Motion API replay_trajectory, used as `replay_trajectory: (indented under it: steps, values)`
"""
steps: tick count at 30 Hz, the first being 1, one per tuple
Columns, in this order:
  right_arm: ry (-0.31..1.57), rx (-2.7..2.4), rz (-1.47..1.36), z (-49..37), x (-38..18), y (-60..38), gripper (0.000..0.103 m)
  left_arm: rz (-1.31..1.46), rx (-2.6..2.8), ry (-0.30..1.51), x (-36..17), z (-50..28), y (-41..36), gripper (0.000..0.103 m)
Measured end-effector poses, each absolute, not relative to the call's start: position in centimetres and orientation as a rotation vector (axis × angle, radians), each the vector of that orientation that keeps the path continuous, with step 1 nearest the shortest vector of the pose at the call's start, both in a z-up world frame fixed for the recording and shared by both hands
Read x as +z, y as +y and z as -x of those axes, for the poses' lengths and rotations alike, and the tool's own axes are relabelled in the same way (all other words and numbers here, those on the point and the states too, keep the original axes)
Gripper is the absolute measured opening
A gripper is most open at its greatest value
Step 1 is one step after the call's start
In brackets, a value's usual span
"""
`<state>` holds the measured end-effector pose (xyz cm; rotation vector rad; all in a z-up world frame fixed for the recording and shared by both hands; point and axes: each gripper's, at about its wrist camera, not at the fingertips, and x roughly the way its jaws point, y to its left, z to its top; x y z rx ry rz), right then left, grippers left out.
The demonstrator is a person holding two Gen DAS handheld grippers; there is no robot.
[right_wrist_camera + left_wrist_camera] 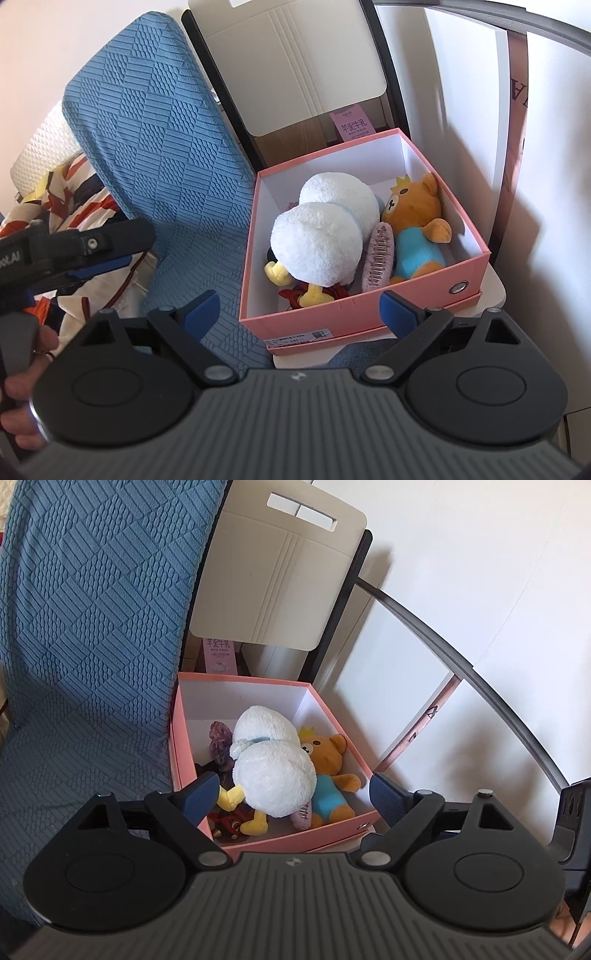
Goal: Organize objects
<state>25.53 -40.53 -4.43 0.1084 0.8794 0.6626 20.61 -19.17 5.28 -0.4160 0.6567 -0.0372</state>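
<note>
A pink box [295,834] [332,314] with white inside walls holds several toys. A white plush duck [273,771] [321,236] with yellow feet lies on top. An orange bear [328,764] [417,218] in a blue shirt lies at its right. A pink hair clip [376,254] lies between them. A dark purple toy [221,746] sits behind the duck. My left gripper [295,794] is open and empty above the box's near side. My right gripper [299,314] is open and empty before the box's front wall. The left gripper also shows in the right wrist view [92,251], at the left.
The box stands on a small white stool [491,291]. A blue textured sofa cover [92,627] [166,147] lies left of it. A beige chair back [280,572] [303,62] stands behind. A white wall [480,590] is at right. A patterned cloth [74,206] lies on the sofa.
</note>
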Motion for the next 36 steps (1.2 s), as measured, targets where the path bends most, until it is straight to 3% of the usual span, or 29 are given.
replay_trajectory:
  steps: [36]
  values:
    - [0.909, 0.645, -0.115, -25.97, -5.0, -40.83, 0.095, 0.377, -0.025, 0.701, 4.34, -21.2, -19.75, 0.091]
